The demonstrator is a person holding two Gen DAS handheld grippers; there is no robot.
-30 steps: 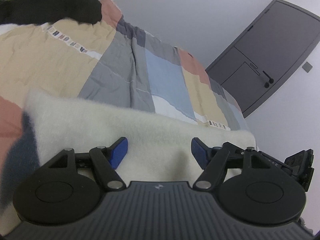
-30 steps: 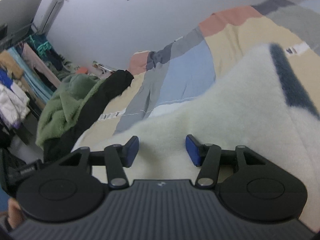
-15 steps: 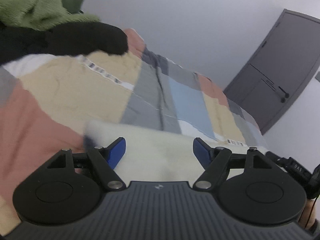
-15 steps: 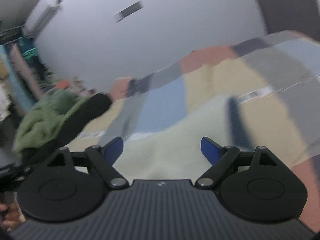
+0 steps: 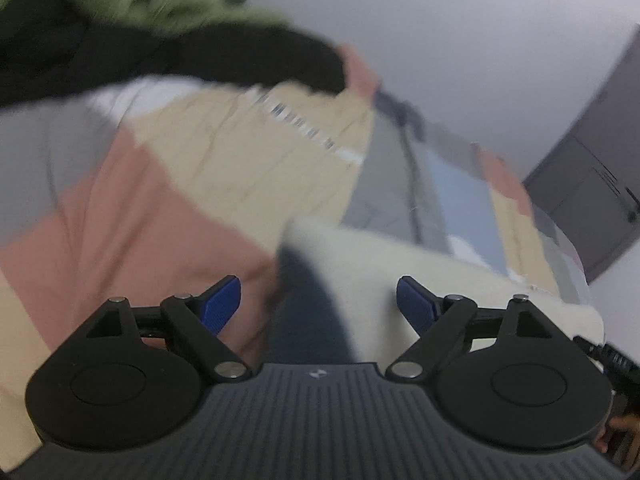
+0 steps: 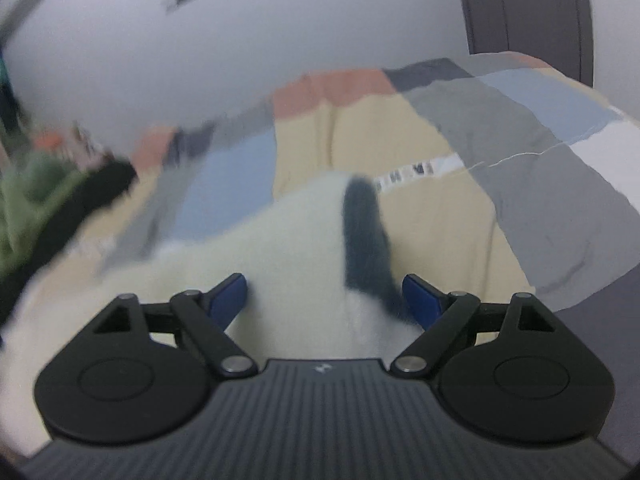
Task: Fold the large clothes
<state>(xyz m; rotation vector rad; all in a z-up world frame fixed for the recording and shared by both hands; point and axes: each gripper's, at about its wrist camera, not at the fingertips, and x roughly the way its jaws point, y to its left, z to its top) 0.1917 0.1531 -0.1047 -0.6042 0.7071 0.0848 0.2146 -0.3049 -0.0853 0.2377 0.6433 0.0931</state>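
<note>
A cream fleece garment (image 5: 400, 268) with a dark blue stripe (image 5: 308, 312) lies on a patchwork bedspread (image 5: 224, 168). My left gripper (image 5: 319, 300) is open and empty, just above the garment's striped end. In the right wrist view the same garment (image 6: 288, 248) spreads under my right gripper (image 6: 325, 294), which is open and empty, with the blue stripe (image 6: 364, 236) just inside its right finger. Both views are motion blurred.
A pile of green and black clothes (image 5: 132, 28) lies at the bed's far end and shows at the left of the right wrist view (image 6: 48, 200). A grey door (image 5: 592, 184) stands beyond the bed. The bed's edge (image 6: 592, 292) drops off at the right.
Both grippers have pulled back from the garment and swung. The right gripper's jaws opened wider. The garment lies flat on the bed, released.
</note>
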